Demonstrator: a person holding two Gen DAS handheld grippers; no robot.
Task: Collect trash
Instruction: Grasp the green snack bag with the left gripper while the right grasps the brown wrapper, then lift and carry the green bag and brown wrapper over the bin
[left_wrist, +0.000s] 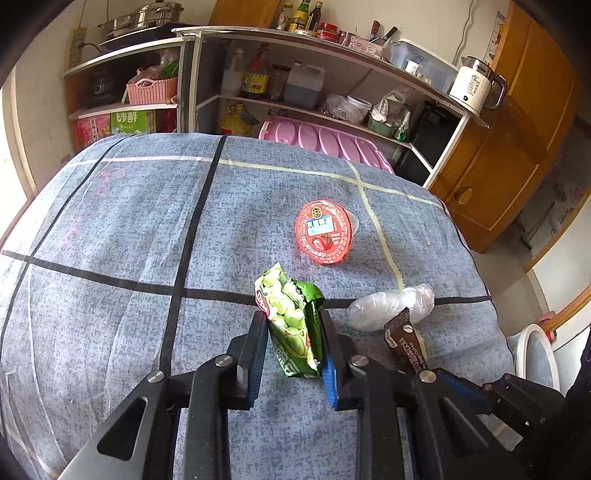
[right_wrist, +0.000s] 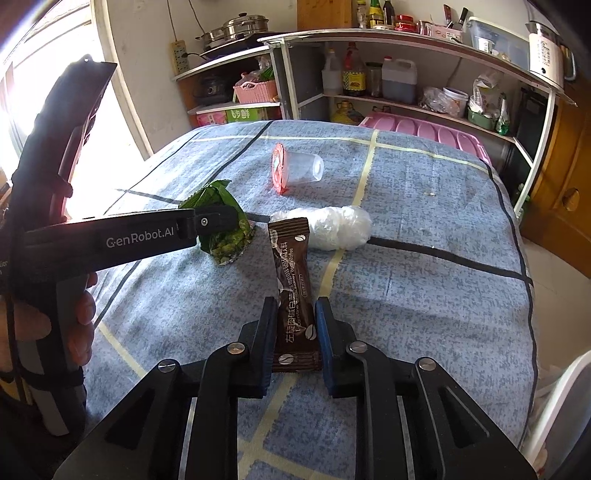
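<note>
Left gripper (left_wrist: 293, 325) clamped a crinkled green foil packet (left_wrist: 291, 325); right gripper (right_wrist: 294, 325) pinched a flat brown coffee sachet (right_wrist: 293, 291) above the mottled blue cloth (right_wrist: 424, 295).

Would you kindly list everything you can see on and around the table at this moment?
green snack wrapper: one, green, pinched upright in the left gripper.
brown coffee sachet: one, brown, clamped in the right gripper.
jelly cup: one, clear with a red lid, on its side at mid table.
crumpled plastic: one, whitish, lying just beyond the sachet.
tablecloth: one, blue-grey with dark and pale stripes, covering the table.
shelf unit: one, pale frame, behind the table, stocked with bottles and boxes.
kettle: one, white, on the shelf top.
left gripper: one, black, shut.
right gripper: one, black, shut.
</note>
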